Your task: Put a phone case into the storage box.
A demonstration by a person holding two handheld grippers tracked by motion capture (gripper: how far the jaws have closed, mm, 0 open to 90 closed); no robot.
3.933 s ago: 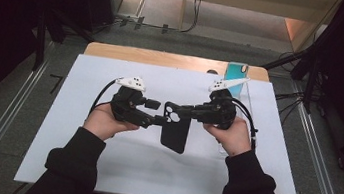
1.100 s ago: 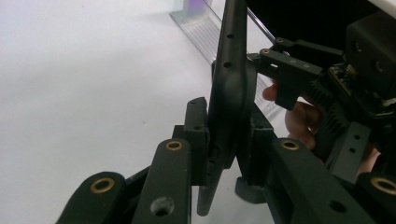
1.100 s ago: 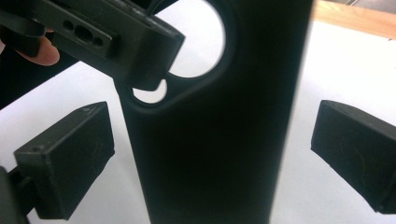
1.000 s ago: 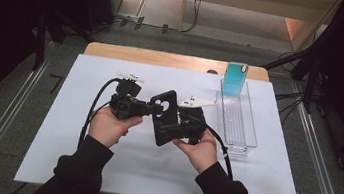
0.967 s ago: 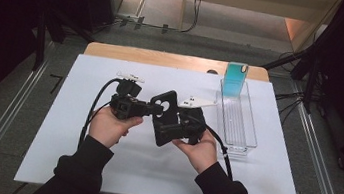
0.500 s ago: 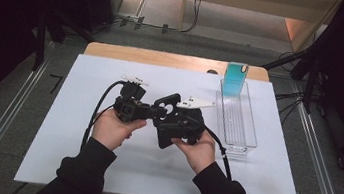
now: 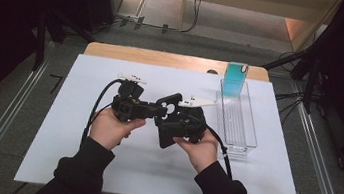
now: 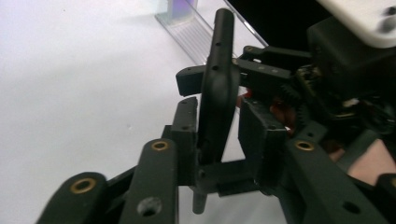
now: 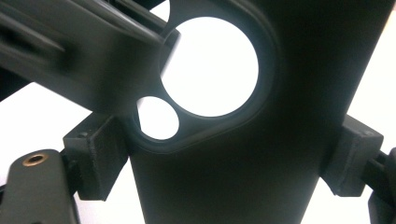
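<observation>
black phone case (image 7: 170,122), matte rubbery shell with a rounded cutout of one big and one small hole near its top, held up off the white table (image 7: 50,161) between both tools. right gripper (image 7: 176,128) clamps the case across its width, blocky black pads (image 9: 95,154) pressed on both side edges, cutout just beyond the pads. left gripper (image 7: 158,110) pinches the thin edge of the same case, square pads (image 8: 184,135) tight on either face, case standing edge-on and upright between them. both grippers hard black plastic with brass rivets. beyond the right gripper, a long clear ribbed plastic tray (image 7: 237,123) lies on the table, a glossy teal phone-shaped slab (image 7: 235,79) upright at its far end. hands bare, black sleeves.
</observation>
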